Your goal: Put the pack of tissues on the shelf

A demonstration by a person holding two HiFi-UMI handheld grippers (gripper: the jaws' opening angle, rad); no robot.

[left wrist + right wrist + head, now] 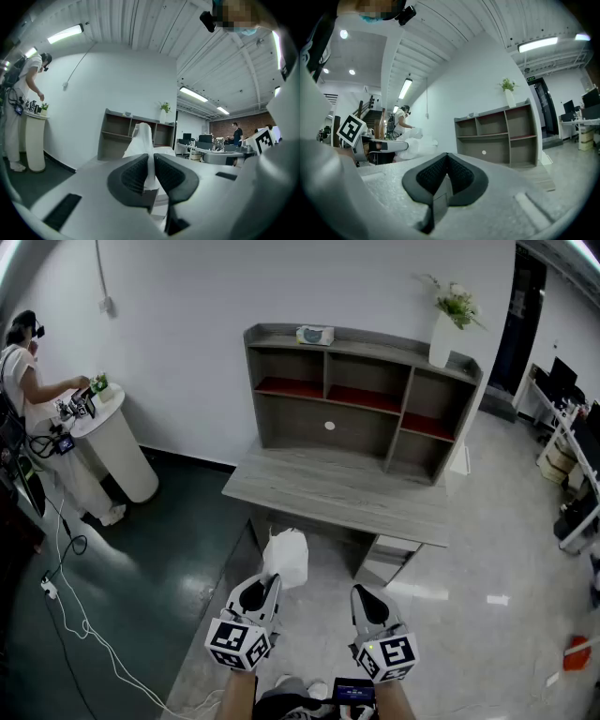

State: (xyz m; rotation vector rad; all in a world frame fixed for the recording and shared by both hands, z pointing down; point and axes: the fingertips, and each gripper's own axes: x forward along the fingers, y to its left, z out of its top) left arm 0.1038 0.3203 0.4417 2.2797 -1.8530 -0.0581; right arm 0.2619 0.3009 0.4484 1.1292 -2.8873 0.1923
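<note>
My left gripper [271, 584] is shut on a fold of the white pack of tissues [286, 557], which hangs in the air short of the desk. In the left gripper view the white wrap [142, 140] rises from between the pressed pads of the gripper [151, 158]. Beside it, my right gripper [365, 594] is shut with nothing in it, and its jaws [447, 161] meet. Ahead on the grey desk [337, 491] stands the grey shelf unit [361, 399], also seen in the left gripper view [123, 136] and the right gripper view [499, 136].
A tissue box [315, 335] and a white vase with a plant [441, 338] stand on the shelf top. A person [23, 381] works at a round white stand [112, 442] at far left. Cables [75, 615] trail on the dark floor. Office desks [572, 442] are at right.
</note>
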